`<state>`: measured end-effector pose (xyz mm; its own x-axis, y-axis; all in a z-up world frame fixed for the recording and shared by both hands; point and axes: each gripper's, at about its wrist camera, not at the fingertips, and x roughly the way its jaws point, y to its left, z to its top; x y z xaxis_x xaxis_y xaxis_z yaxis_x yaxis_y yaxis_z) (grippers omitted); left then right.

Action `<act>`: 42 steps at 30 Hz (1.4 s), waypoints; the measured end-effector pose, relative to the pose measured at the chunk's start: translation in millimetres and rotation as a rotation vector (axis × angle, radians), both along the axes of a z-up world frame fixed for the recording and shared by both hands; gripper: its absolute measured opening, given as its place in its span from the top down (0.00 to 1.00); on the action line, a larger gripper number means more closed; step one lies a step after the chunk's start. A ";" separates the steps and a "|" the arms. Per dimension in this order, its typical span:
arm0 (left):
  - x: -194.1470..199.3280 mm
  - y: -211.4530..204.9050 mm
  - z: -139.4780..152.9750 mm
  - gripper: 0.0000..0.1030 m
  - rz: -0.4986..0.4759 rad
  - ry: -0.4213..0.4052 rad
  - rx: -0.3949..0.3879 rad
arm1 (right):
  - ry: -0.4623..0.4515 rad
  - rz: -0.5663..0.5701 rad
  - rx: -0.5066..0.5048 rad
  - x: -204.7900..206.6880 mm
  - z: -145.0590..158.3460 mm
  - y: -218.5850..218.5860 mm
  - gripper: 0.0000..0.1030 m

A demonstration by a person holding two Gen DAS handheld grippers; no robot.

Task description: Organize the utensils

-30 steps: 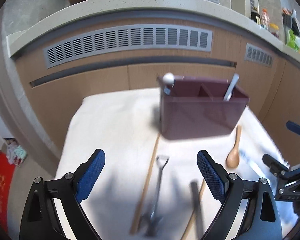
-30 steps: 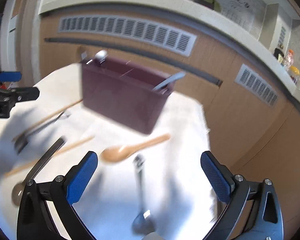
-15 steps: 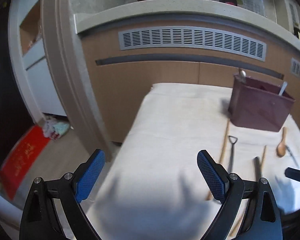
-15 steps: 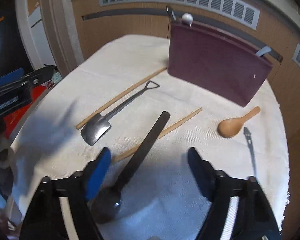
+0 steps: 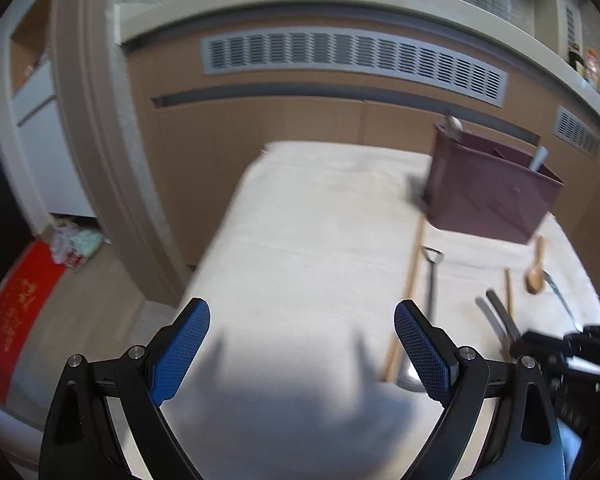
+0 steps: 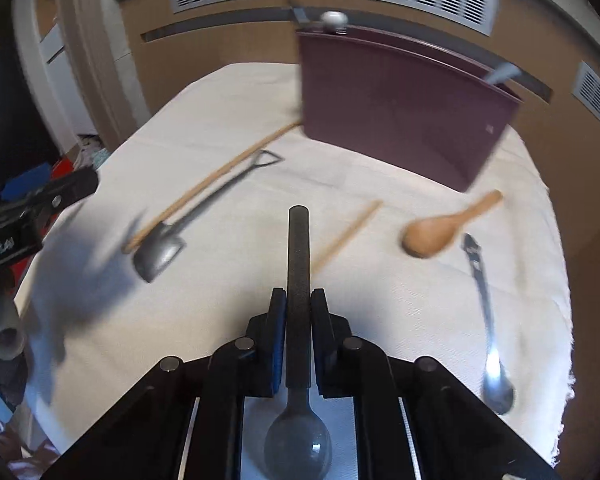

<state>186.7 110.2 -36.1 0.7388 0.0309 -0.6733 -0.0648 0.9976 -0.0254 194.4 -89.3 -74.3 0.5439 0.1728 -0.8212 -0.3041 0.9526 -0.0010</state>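
Observation:
My right gripper (image 6: 299, 300) is shut on the straight handle of a black spoon (image 6: 298, 248), whose bowl lies under the jaws on the white cloth. A maroon utensil caddy (image 6: 396, 100) stands at the back with two utensils in it. Loose on the cloth lie a shovel-shaped metal spoon (image 6: 168, 240), two wooden chopsticks (image 6: 216, 176), a wooden spoon (image 6: 440, 228) and a metal spoon (image 6: 488, 320). My left gripper (image 5: 302, 336) hangs open over bare cloth to the left of the utensils, holding nothing. In the left wrist view, the caddy (image 5: 488, 196) is at the far right.
The cloth-covered table (image 5: 308, 240) ends at its left edge just past my left gripper, with floor and a red mat (image 5: 16, 312) below. A wooden cabinet front with a vent grille (image 5: 352, 60) rises behind the table.
The right gripper's jaws went from wide open to shut on the black spoon's handle as it came down over it. The left gripper swung left, away from the utensils.

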 end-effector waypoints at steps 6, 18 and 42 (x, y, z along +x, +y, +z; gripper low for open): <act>1.2 -30.3 -5.0 0.10 -0.161 0.024 -0.053 | 0.005 -0.135 0.019 4.0 -3.6 -62.8 0.90; 5.3 -59.6 -35.6 0.56 -0.231 0.185 -0.033 | -0.049 -0.168 0.118 -5.9 -15.4 -91.6 0.88; -3.5 -67.5 -3.5 0.68 -0.273 0.112 -0.019 | -0.069 -0.146 0.128 -9.1 -16.1 -88.3 0.59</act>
